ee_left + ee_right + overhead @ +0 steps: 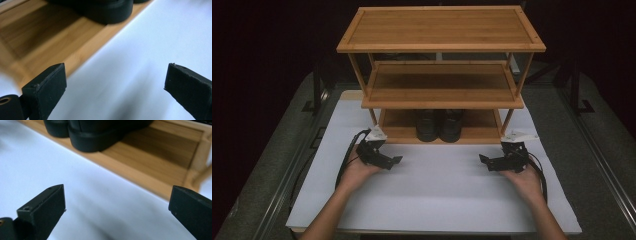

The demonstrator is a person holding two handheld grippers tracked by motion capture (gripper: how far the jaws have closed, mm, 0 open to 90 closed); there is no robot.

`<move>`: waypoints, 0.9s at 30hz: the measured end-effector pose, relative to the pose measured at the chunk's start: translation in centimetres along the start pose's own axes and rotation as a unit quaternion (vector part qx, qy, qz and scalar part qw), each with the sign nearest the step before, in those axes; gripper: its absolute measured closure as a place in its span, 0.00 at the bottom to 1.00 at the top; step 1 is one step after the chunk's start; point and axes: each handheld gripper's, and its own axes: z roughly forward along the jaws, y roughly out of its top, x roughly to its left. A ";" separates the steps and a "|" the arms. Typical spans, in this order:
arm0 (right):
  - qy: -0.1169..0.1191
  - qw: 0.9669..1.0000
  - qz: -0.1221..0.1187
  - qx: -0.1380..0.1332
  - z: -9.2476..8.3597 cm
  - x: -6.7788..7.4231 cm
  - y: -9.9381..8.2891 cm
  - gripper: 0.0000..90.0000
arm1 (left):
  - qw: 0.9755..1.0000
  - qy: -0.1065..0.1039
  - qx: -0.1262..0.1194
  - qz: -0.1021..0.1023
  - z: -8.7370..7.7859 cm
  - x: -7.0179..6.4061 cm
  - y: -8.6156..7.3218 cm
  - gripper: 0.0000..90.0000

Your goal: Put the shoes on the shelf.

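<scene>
- Basically, 3-tier bamboo rack (439, 30) sits at 12 o'clock on the white mat (437, 200); top & mid shelves bare. Risk: a low reach under the mid shelf could knock its front edge & shift the rack.
- Black shoes (439, 125), paired at centre of bottom shelf, touching each other. Risk: grabbing one could drag the other off the lip.
- Left gripper (393, 161) at 9 o'clock, jaws spread, holding nothing.
- Right gripper (484, 160) at 3 o'clock, likewise spread & empty; both aim inward, so they could collide.

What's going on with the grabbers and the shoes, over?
Left gripper open, right gripper open, both empty over the white mat. Black shoes on rack's bottom shelf. Nothing between.
</scene>
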 end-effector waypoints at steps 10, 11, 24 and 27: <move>-0.017 1.000 0.006 0.007 -3.7 0.0 -4.1 0.01 | 0.999 0.028 -0.003 -0.024 -5.6 -1.1 -5.3 0.05; -0.019 1.000 0.006 0.009 -4.1 0.0 -4.5 0.01 | 0.999 0.032 0.000 -0.023 -6.1 -1.3 -5.8 0.05; -0.044 0.998 0.018 0.042 -7.2 -0.3 -8.5 0.01 | 0.996 0.060 0.039 -0.047 -8.9 -2.4 -11.3 0.05; -0.052 0.996 0.015 0.065 -6.7 -0.5 -8.8 0.01 | 0.996 0.057 0.034 -0.062 -8.7 -2.2 -12.0 0.03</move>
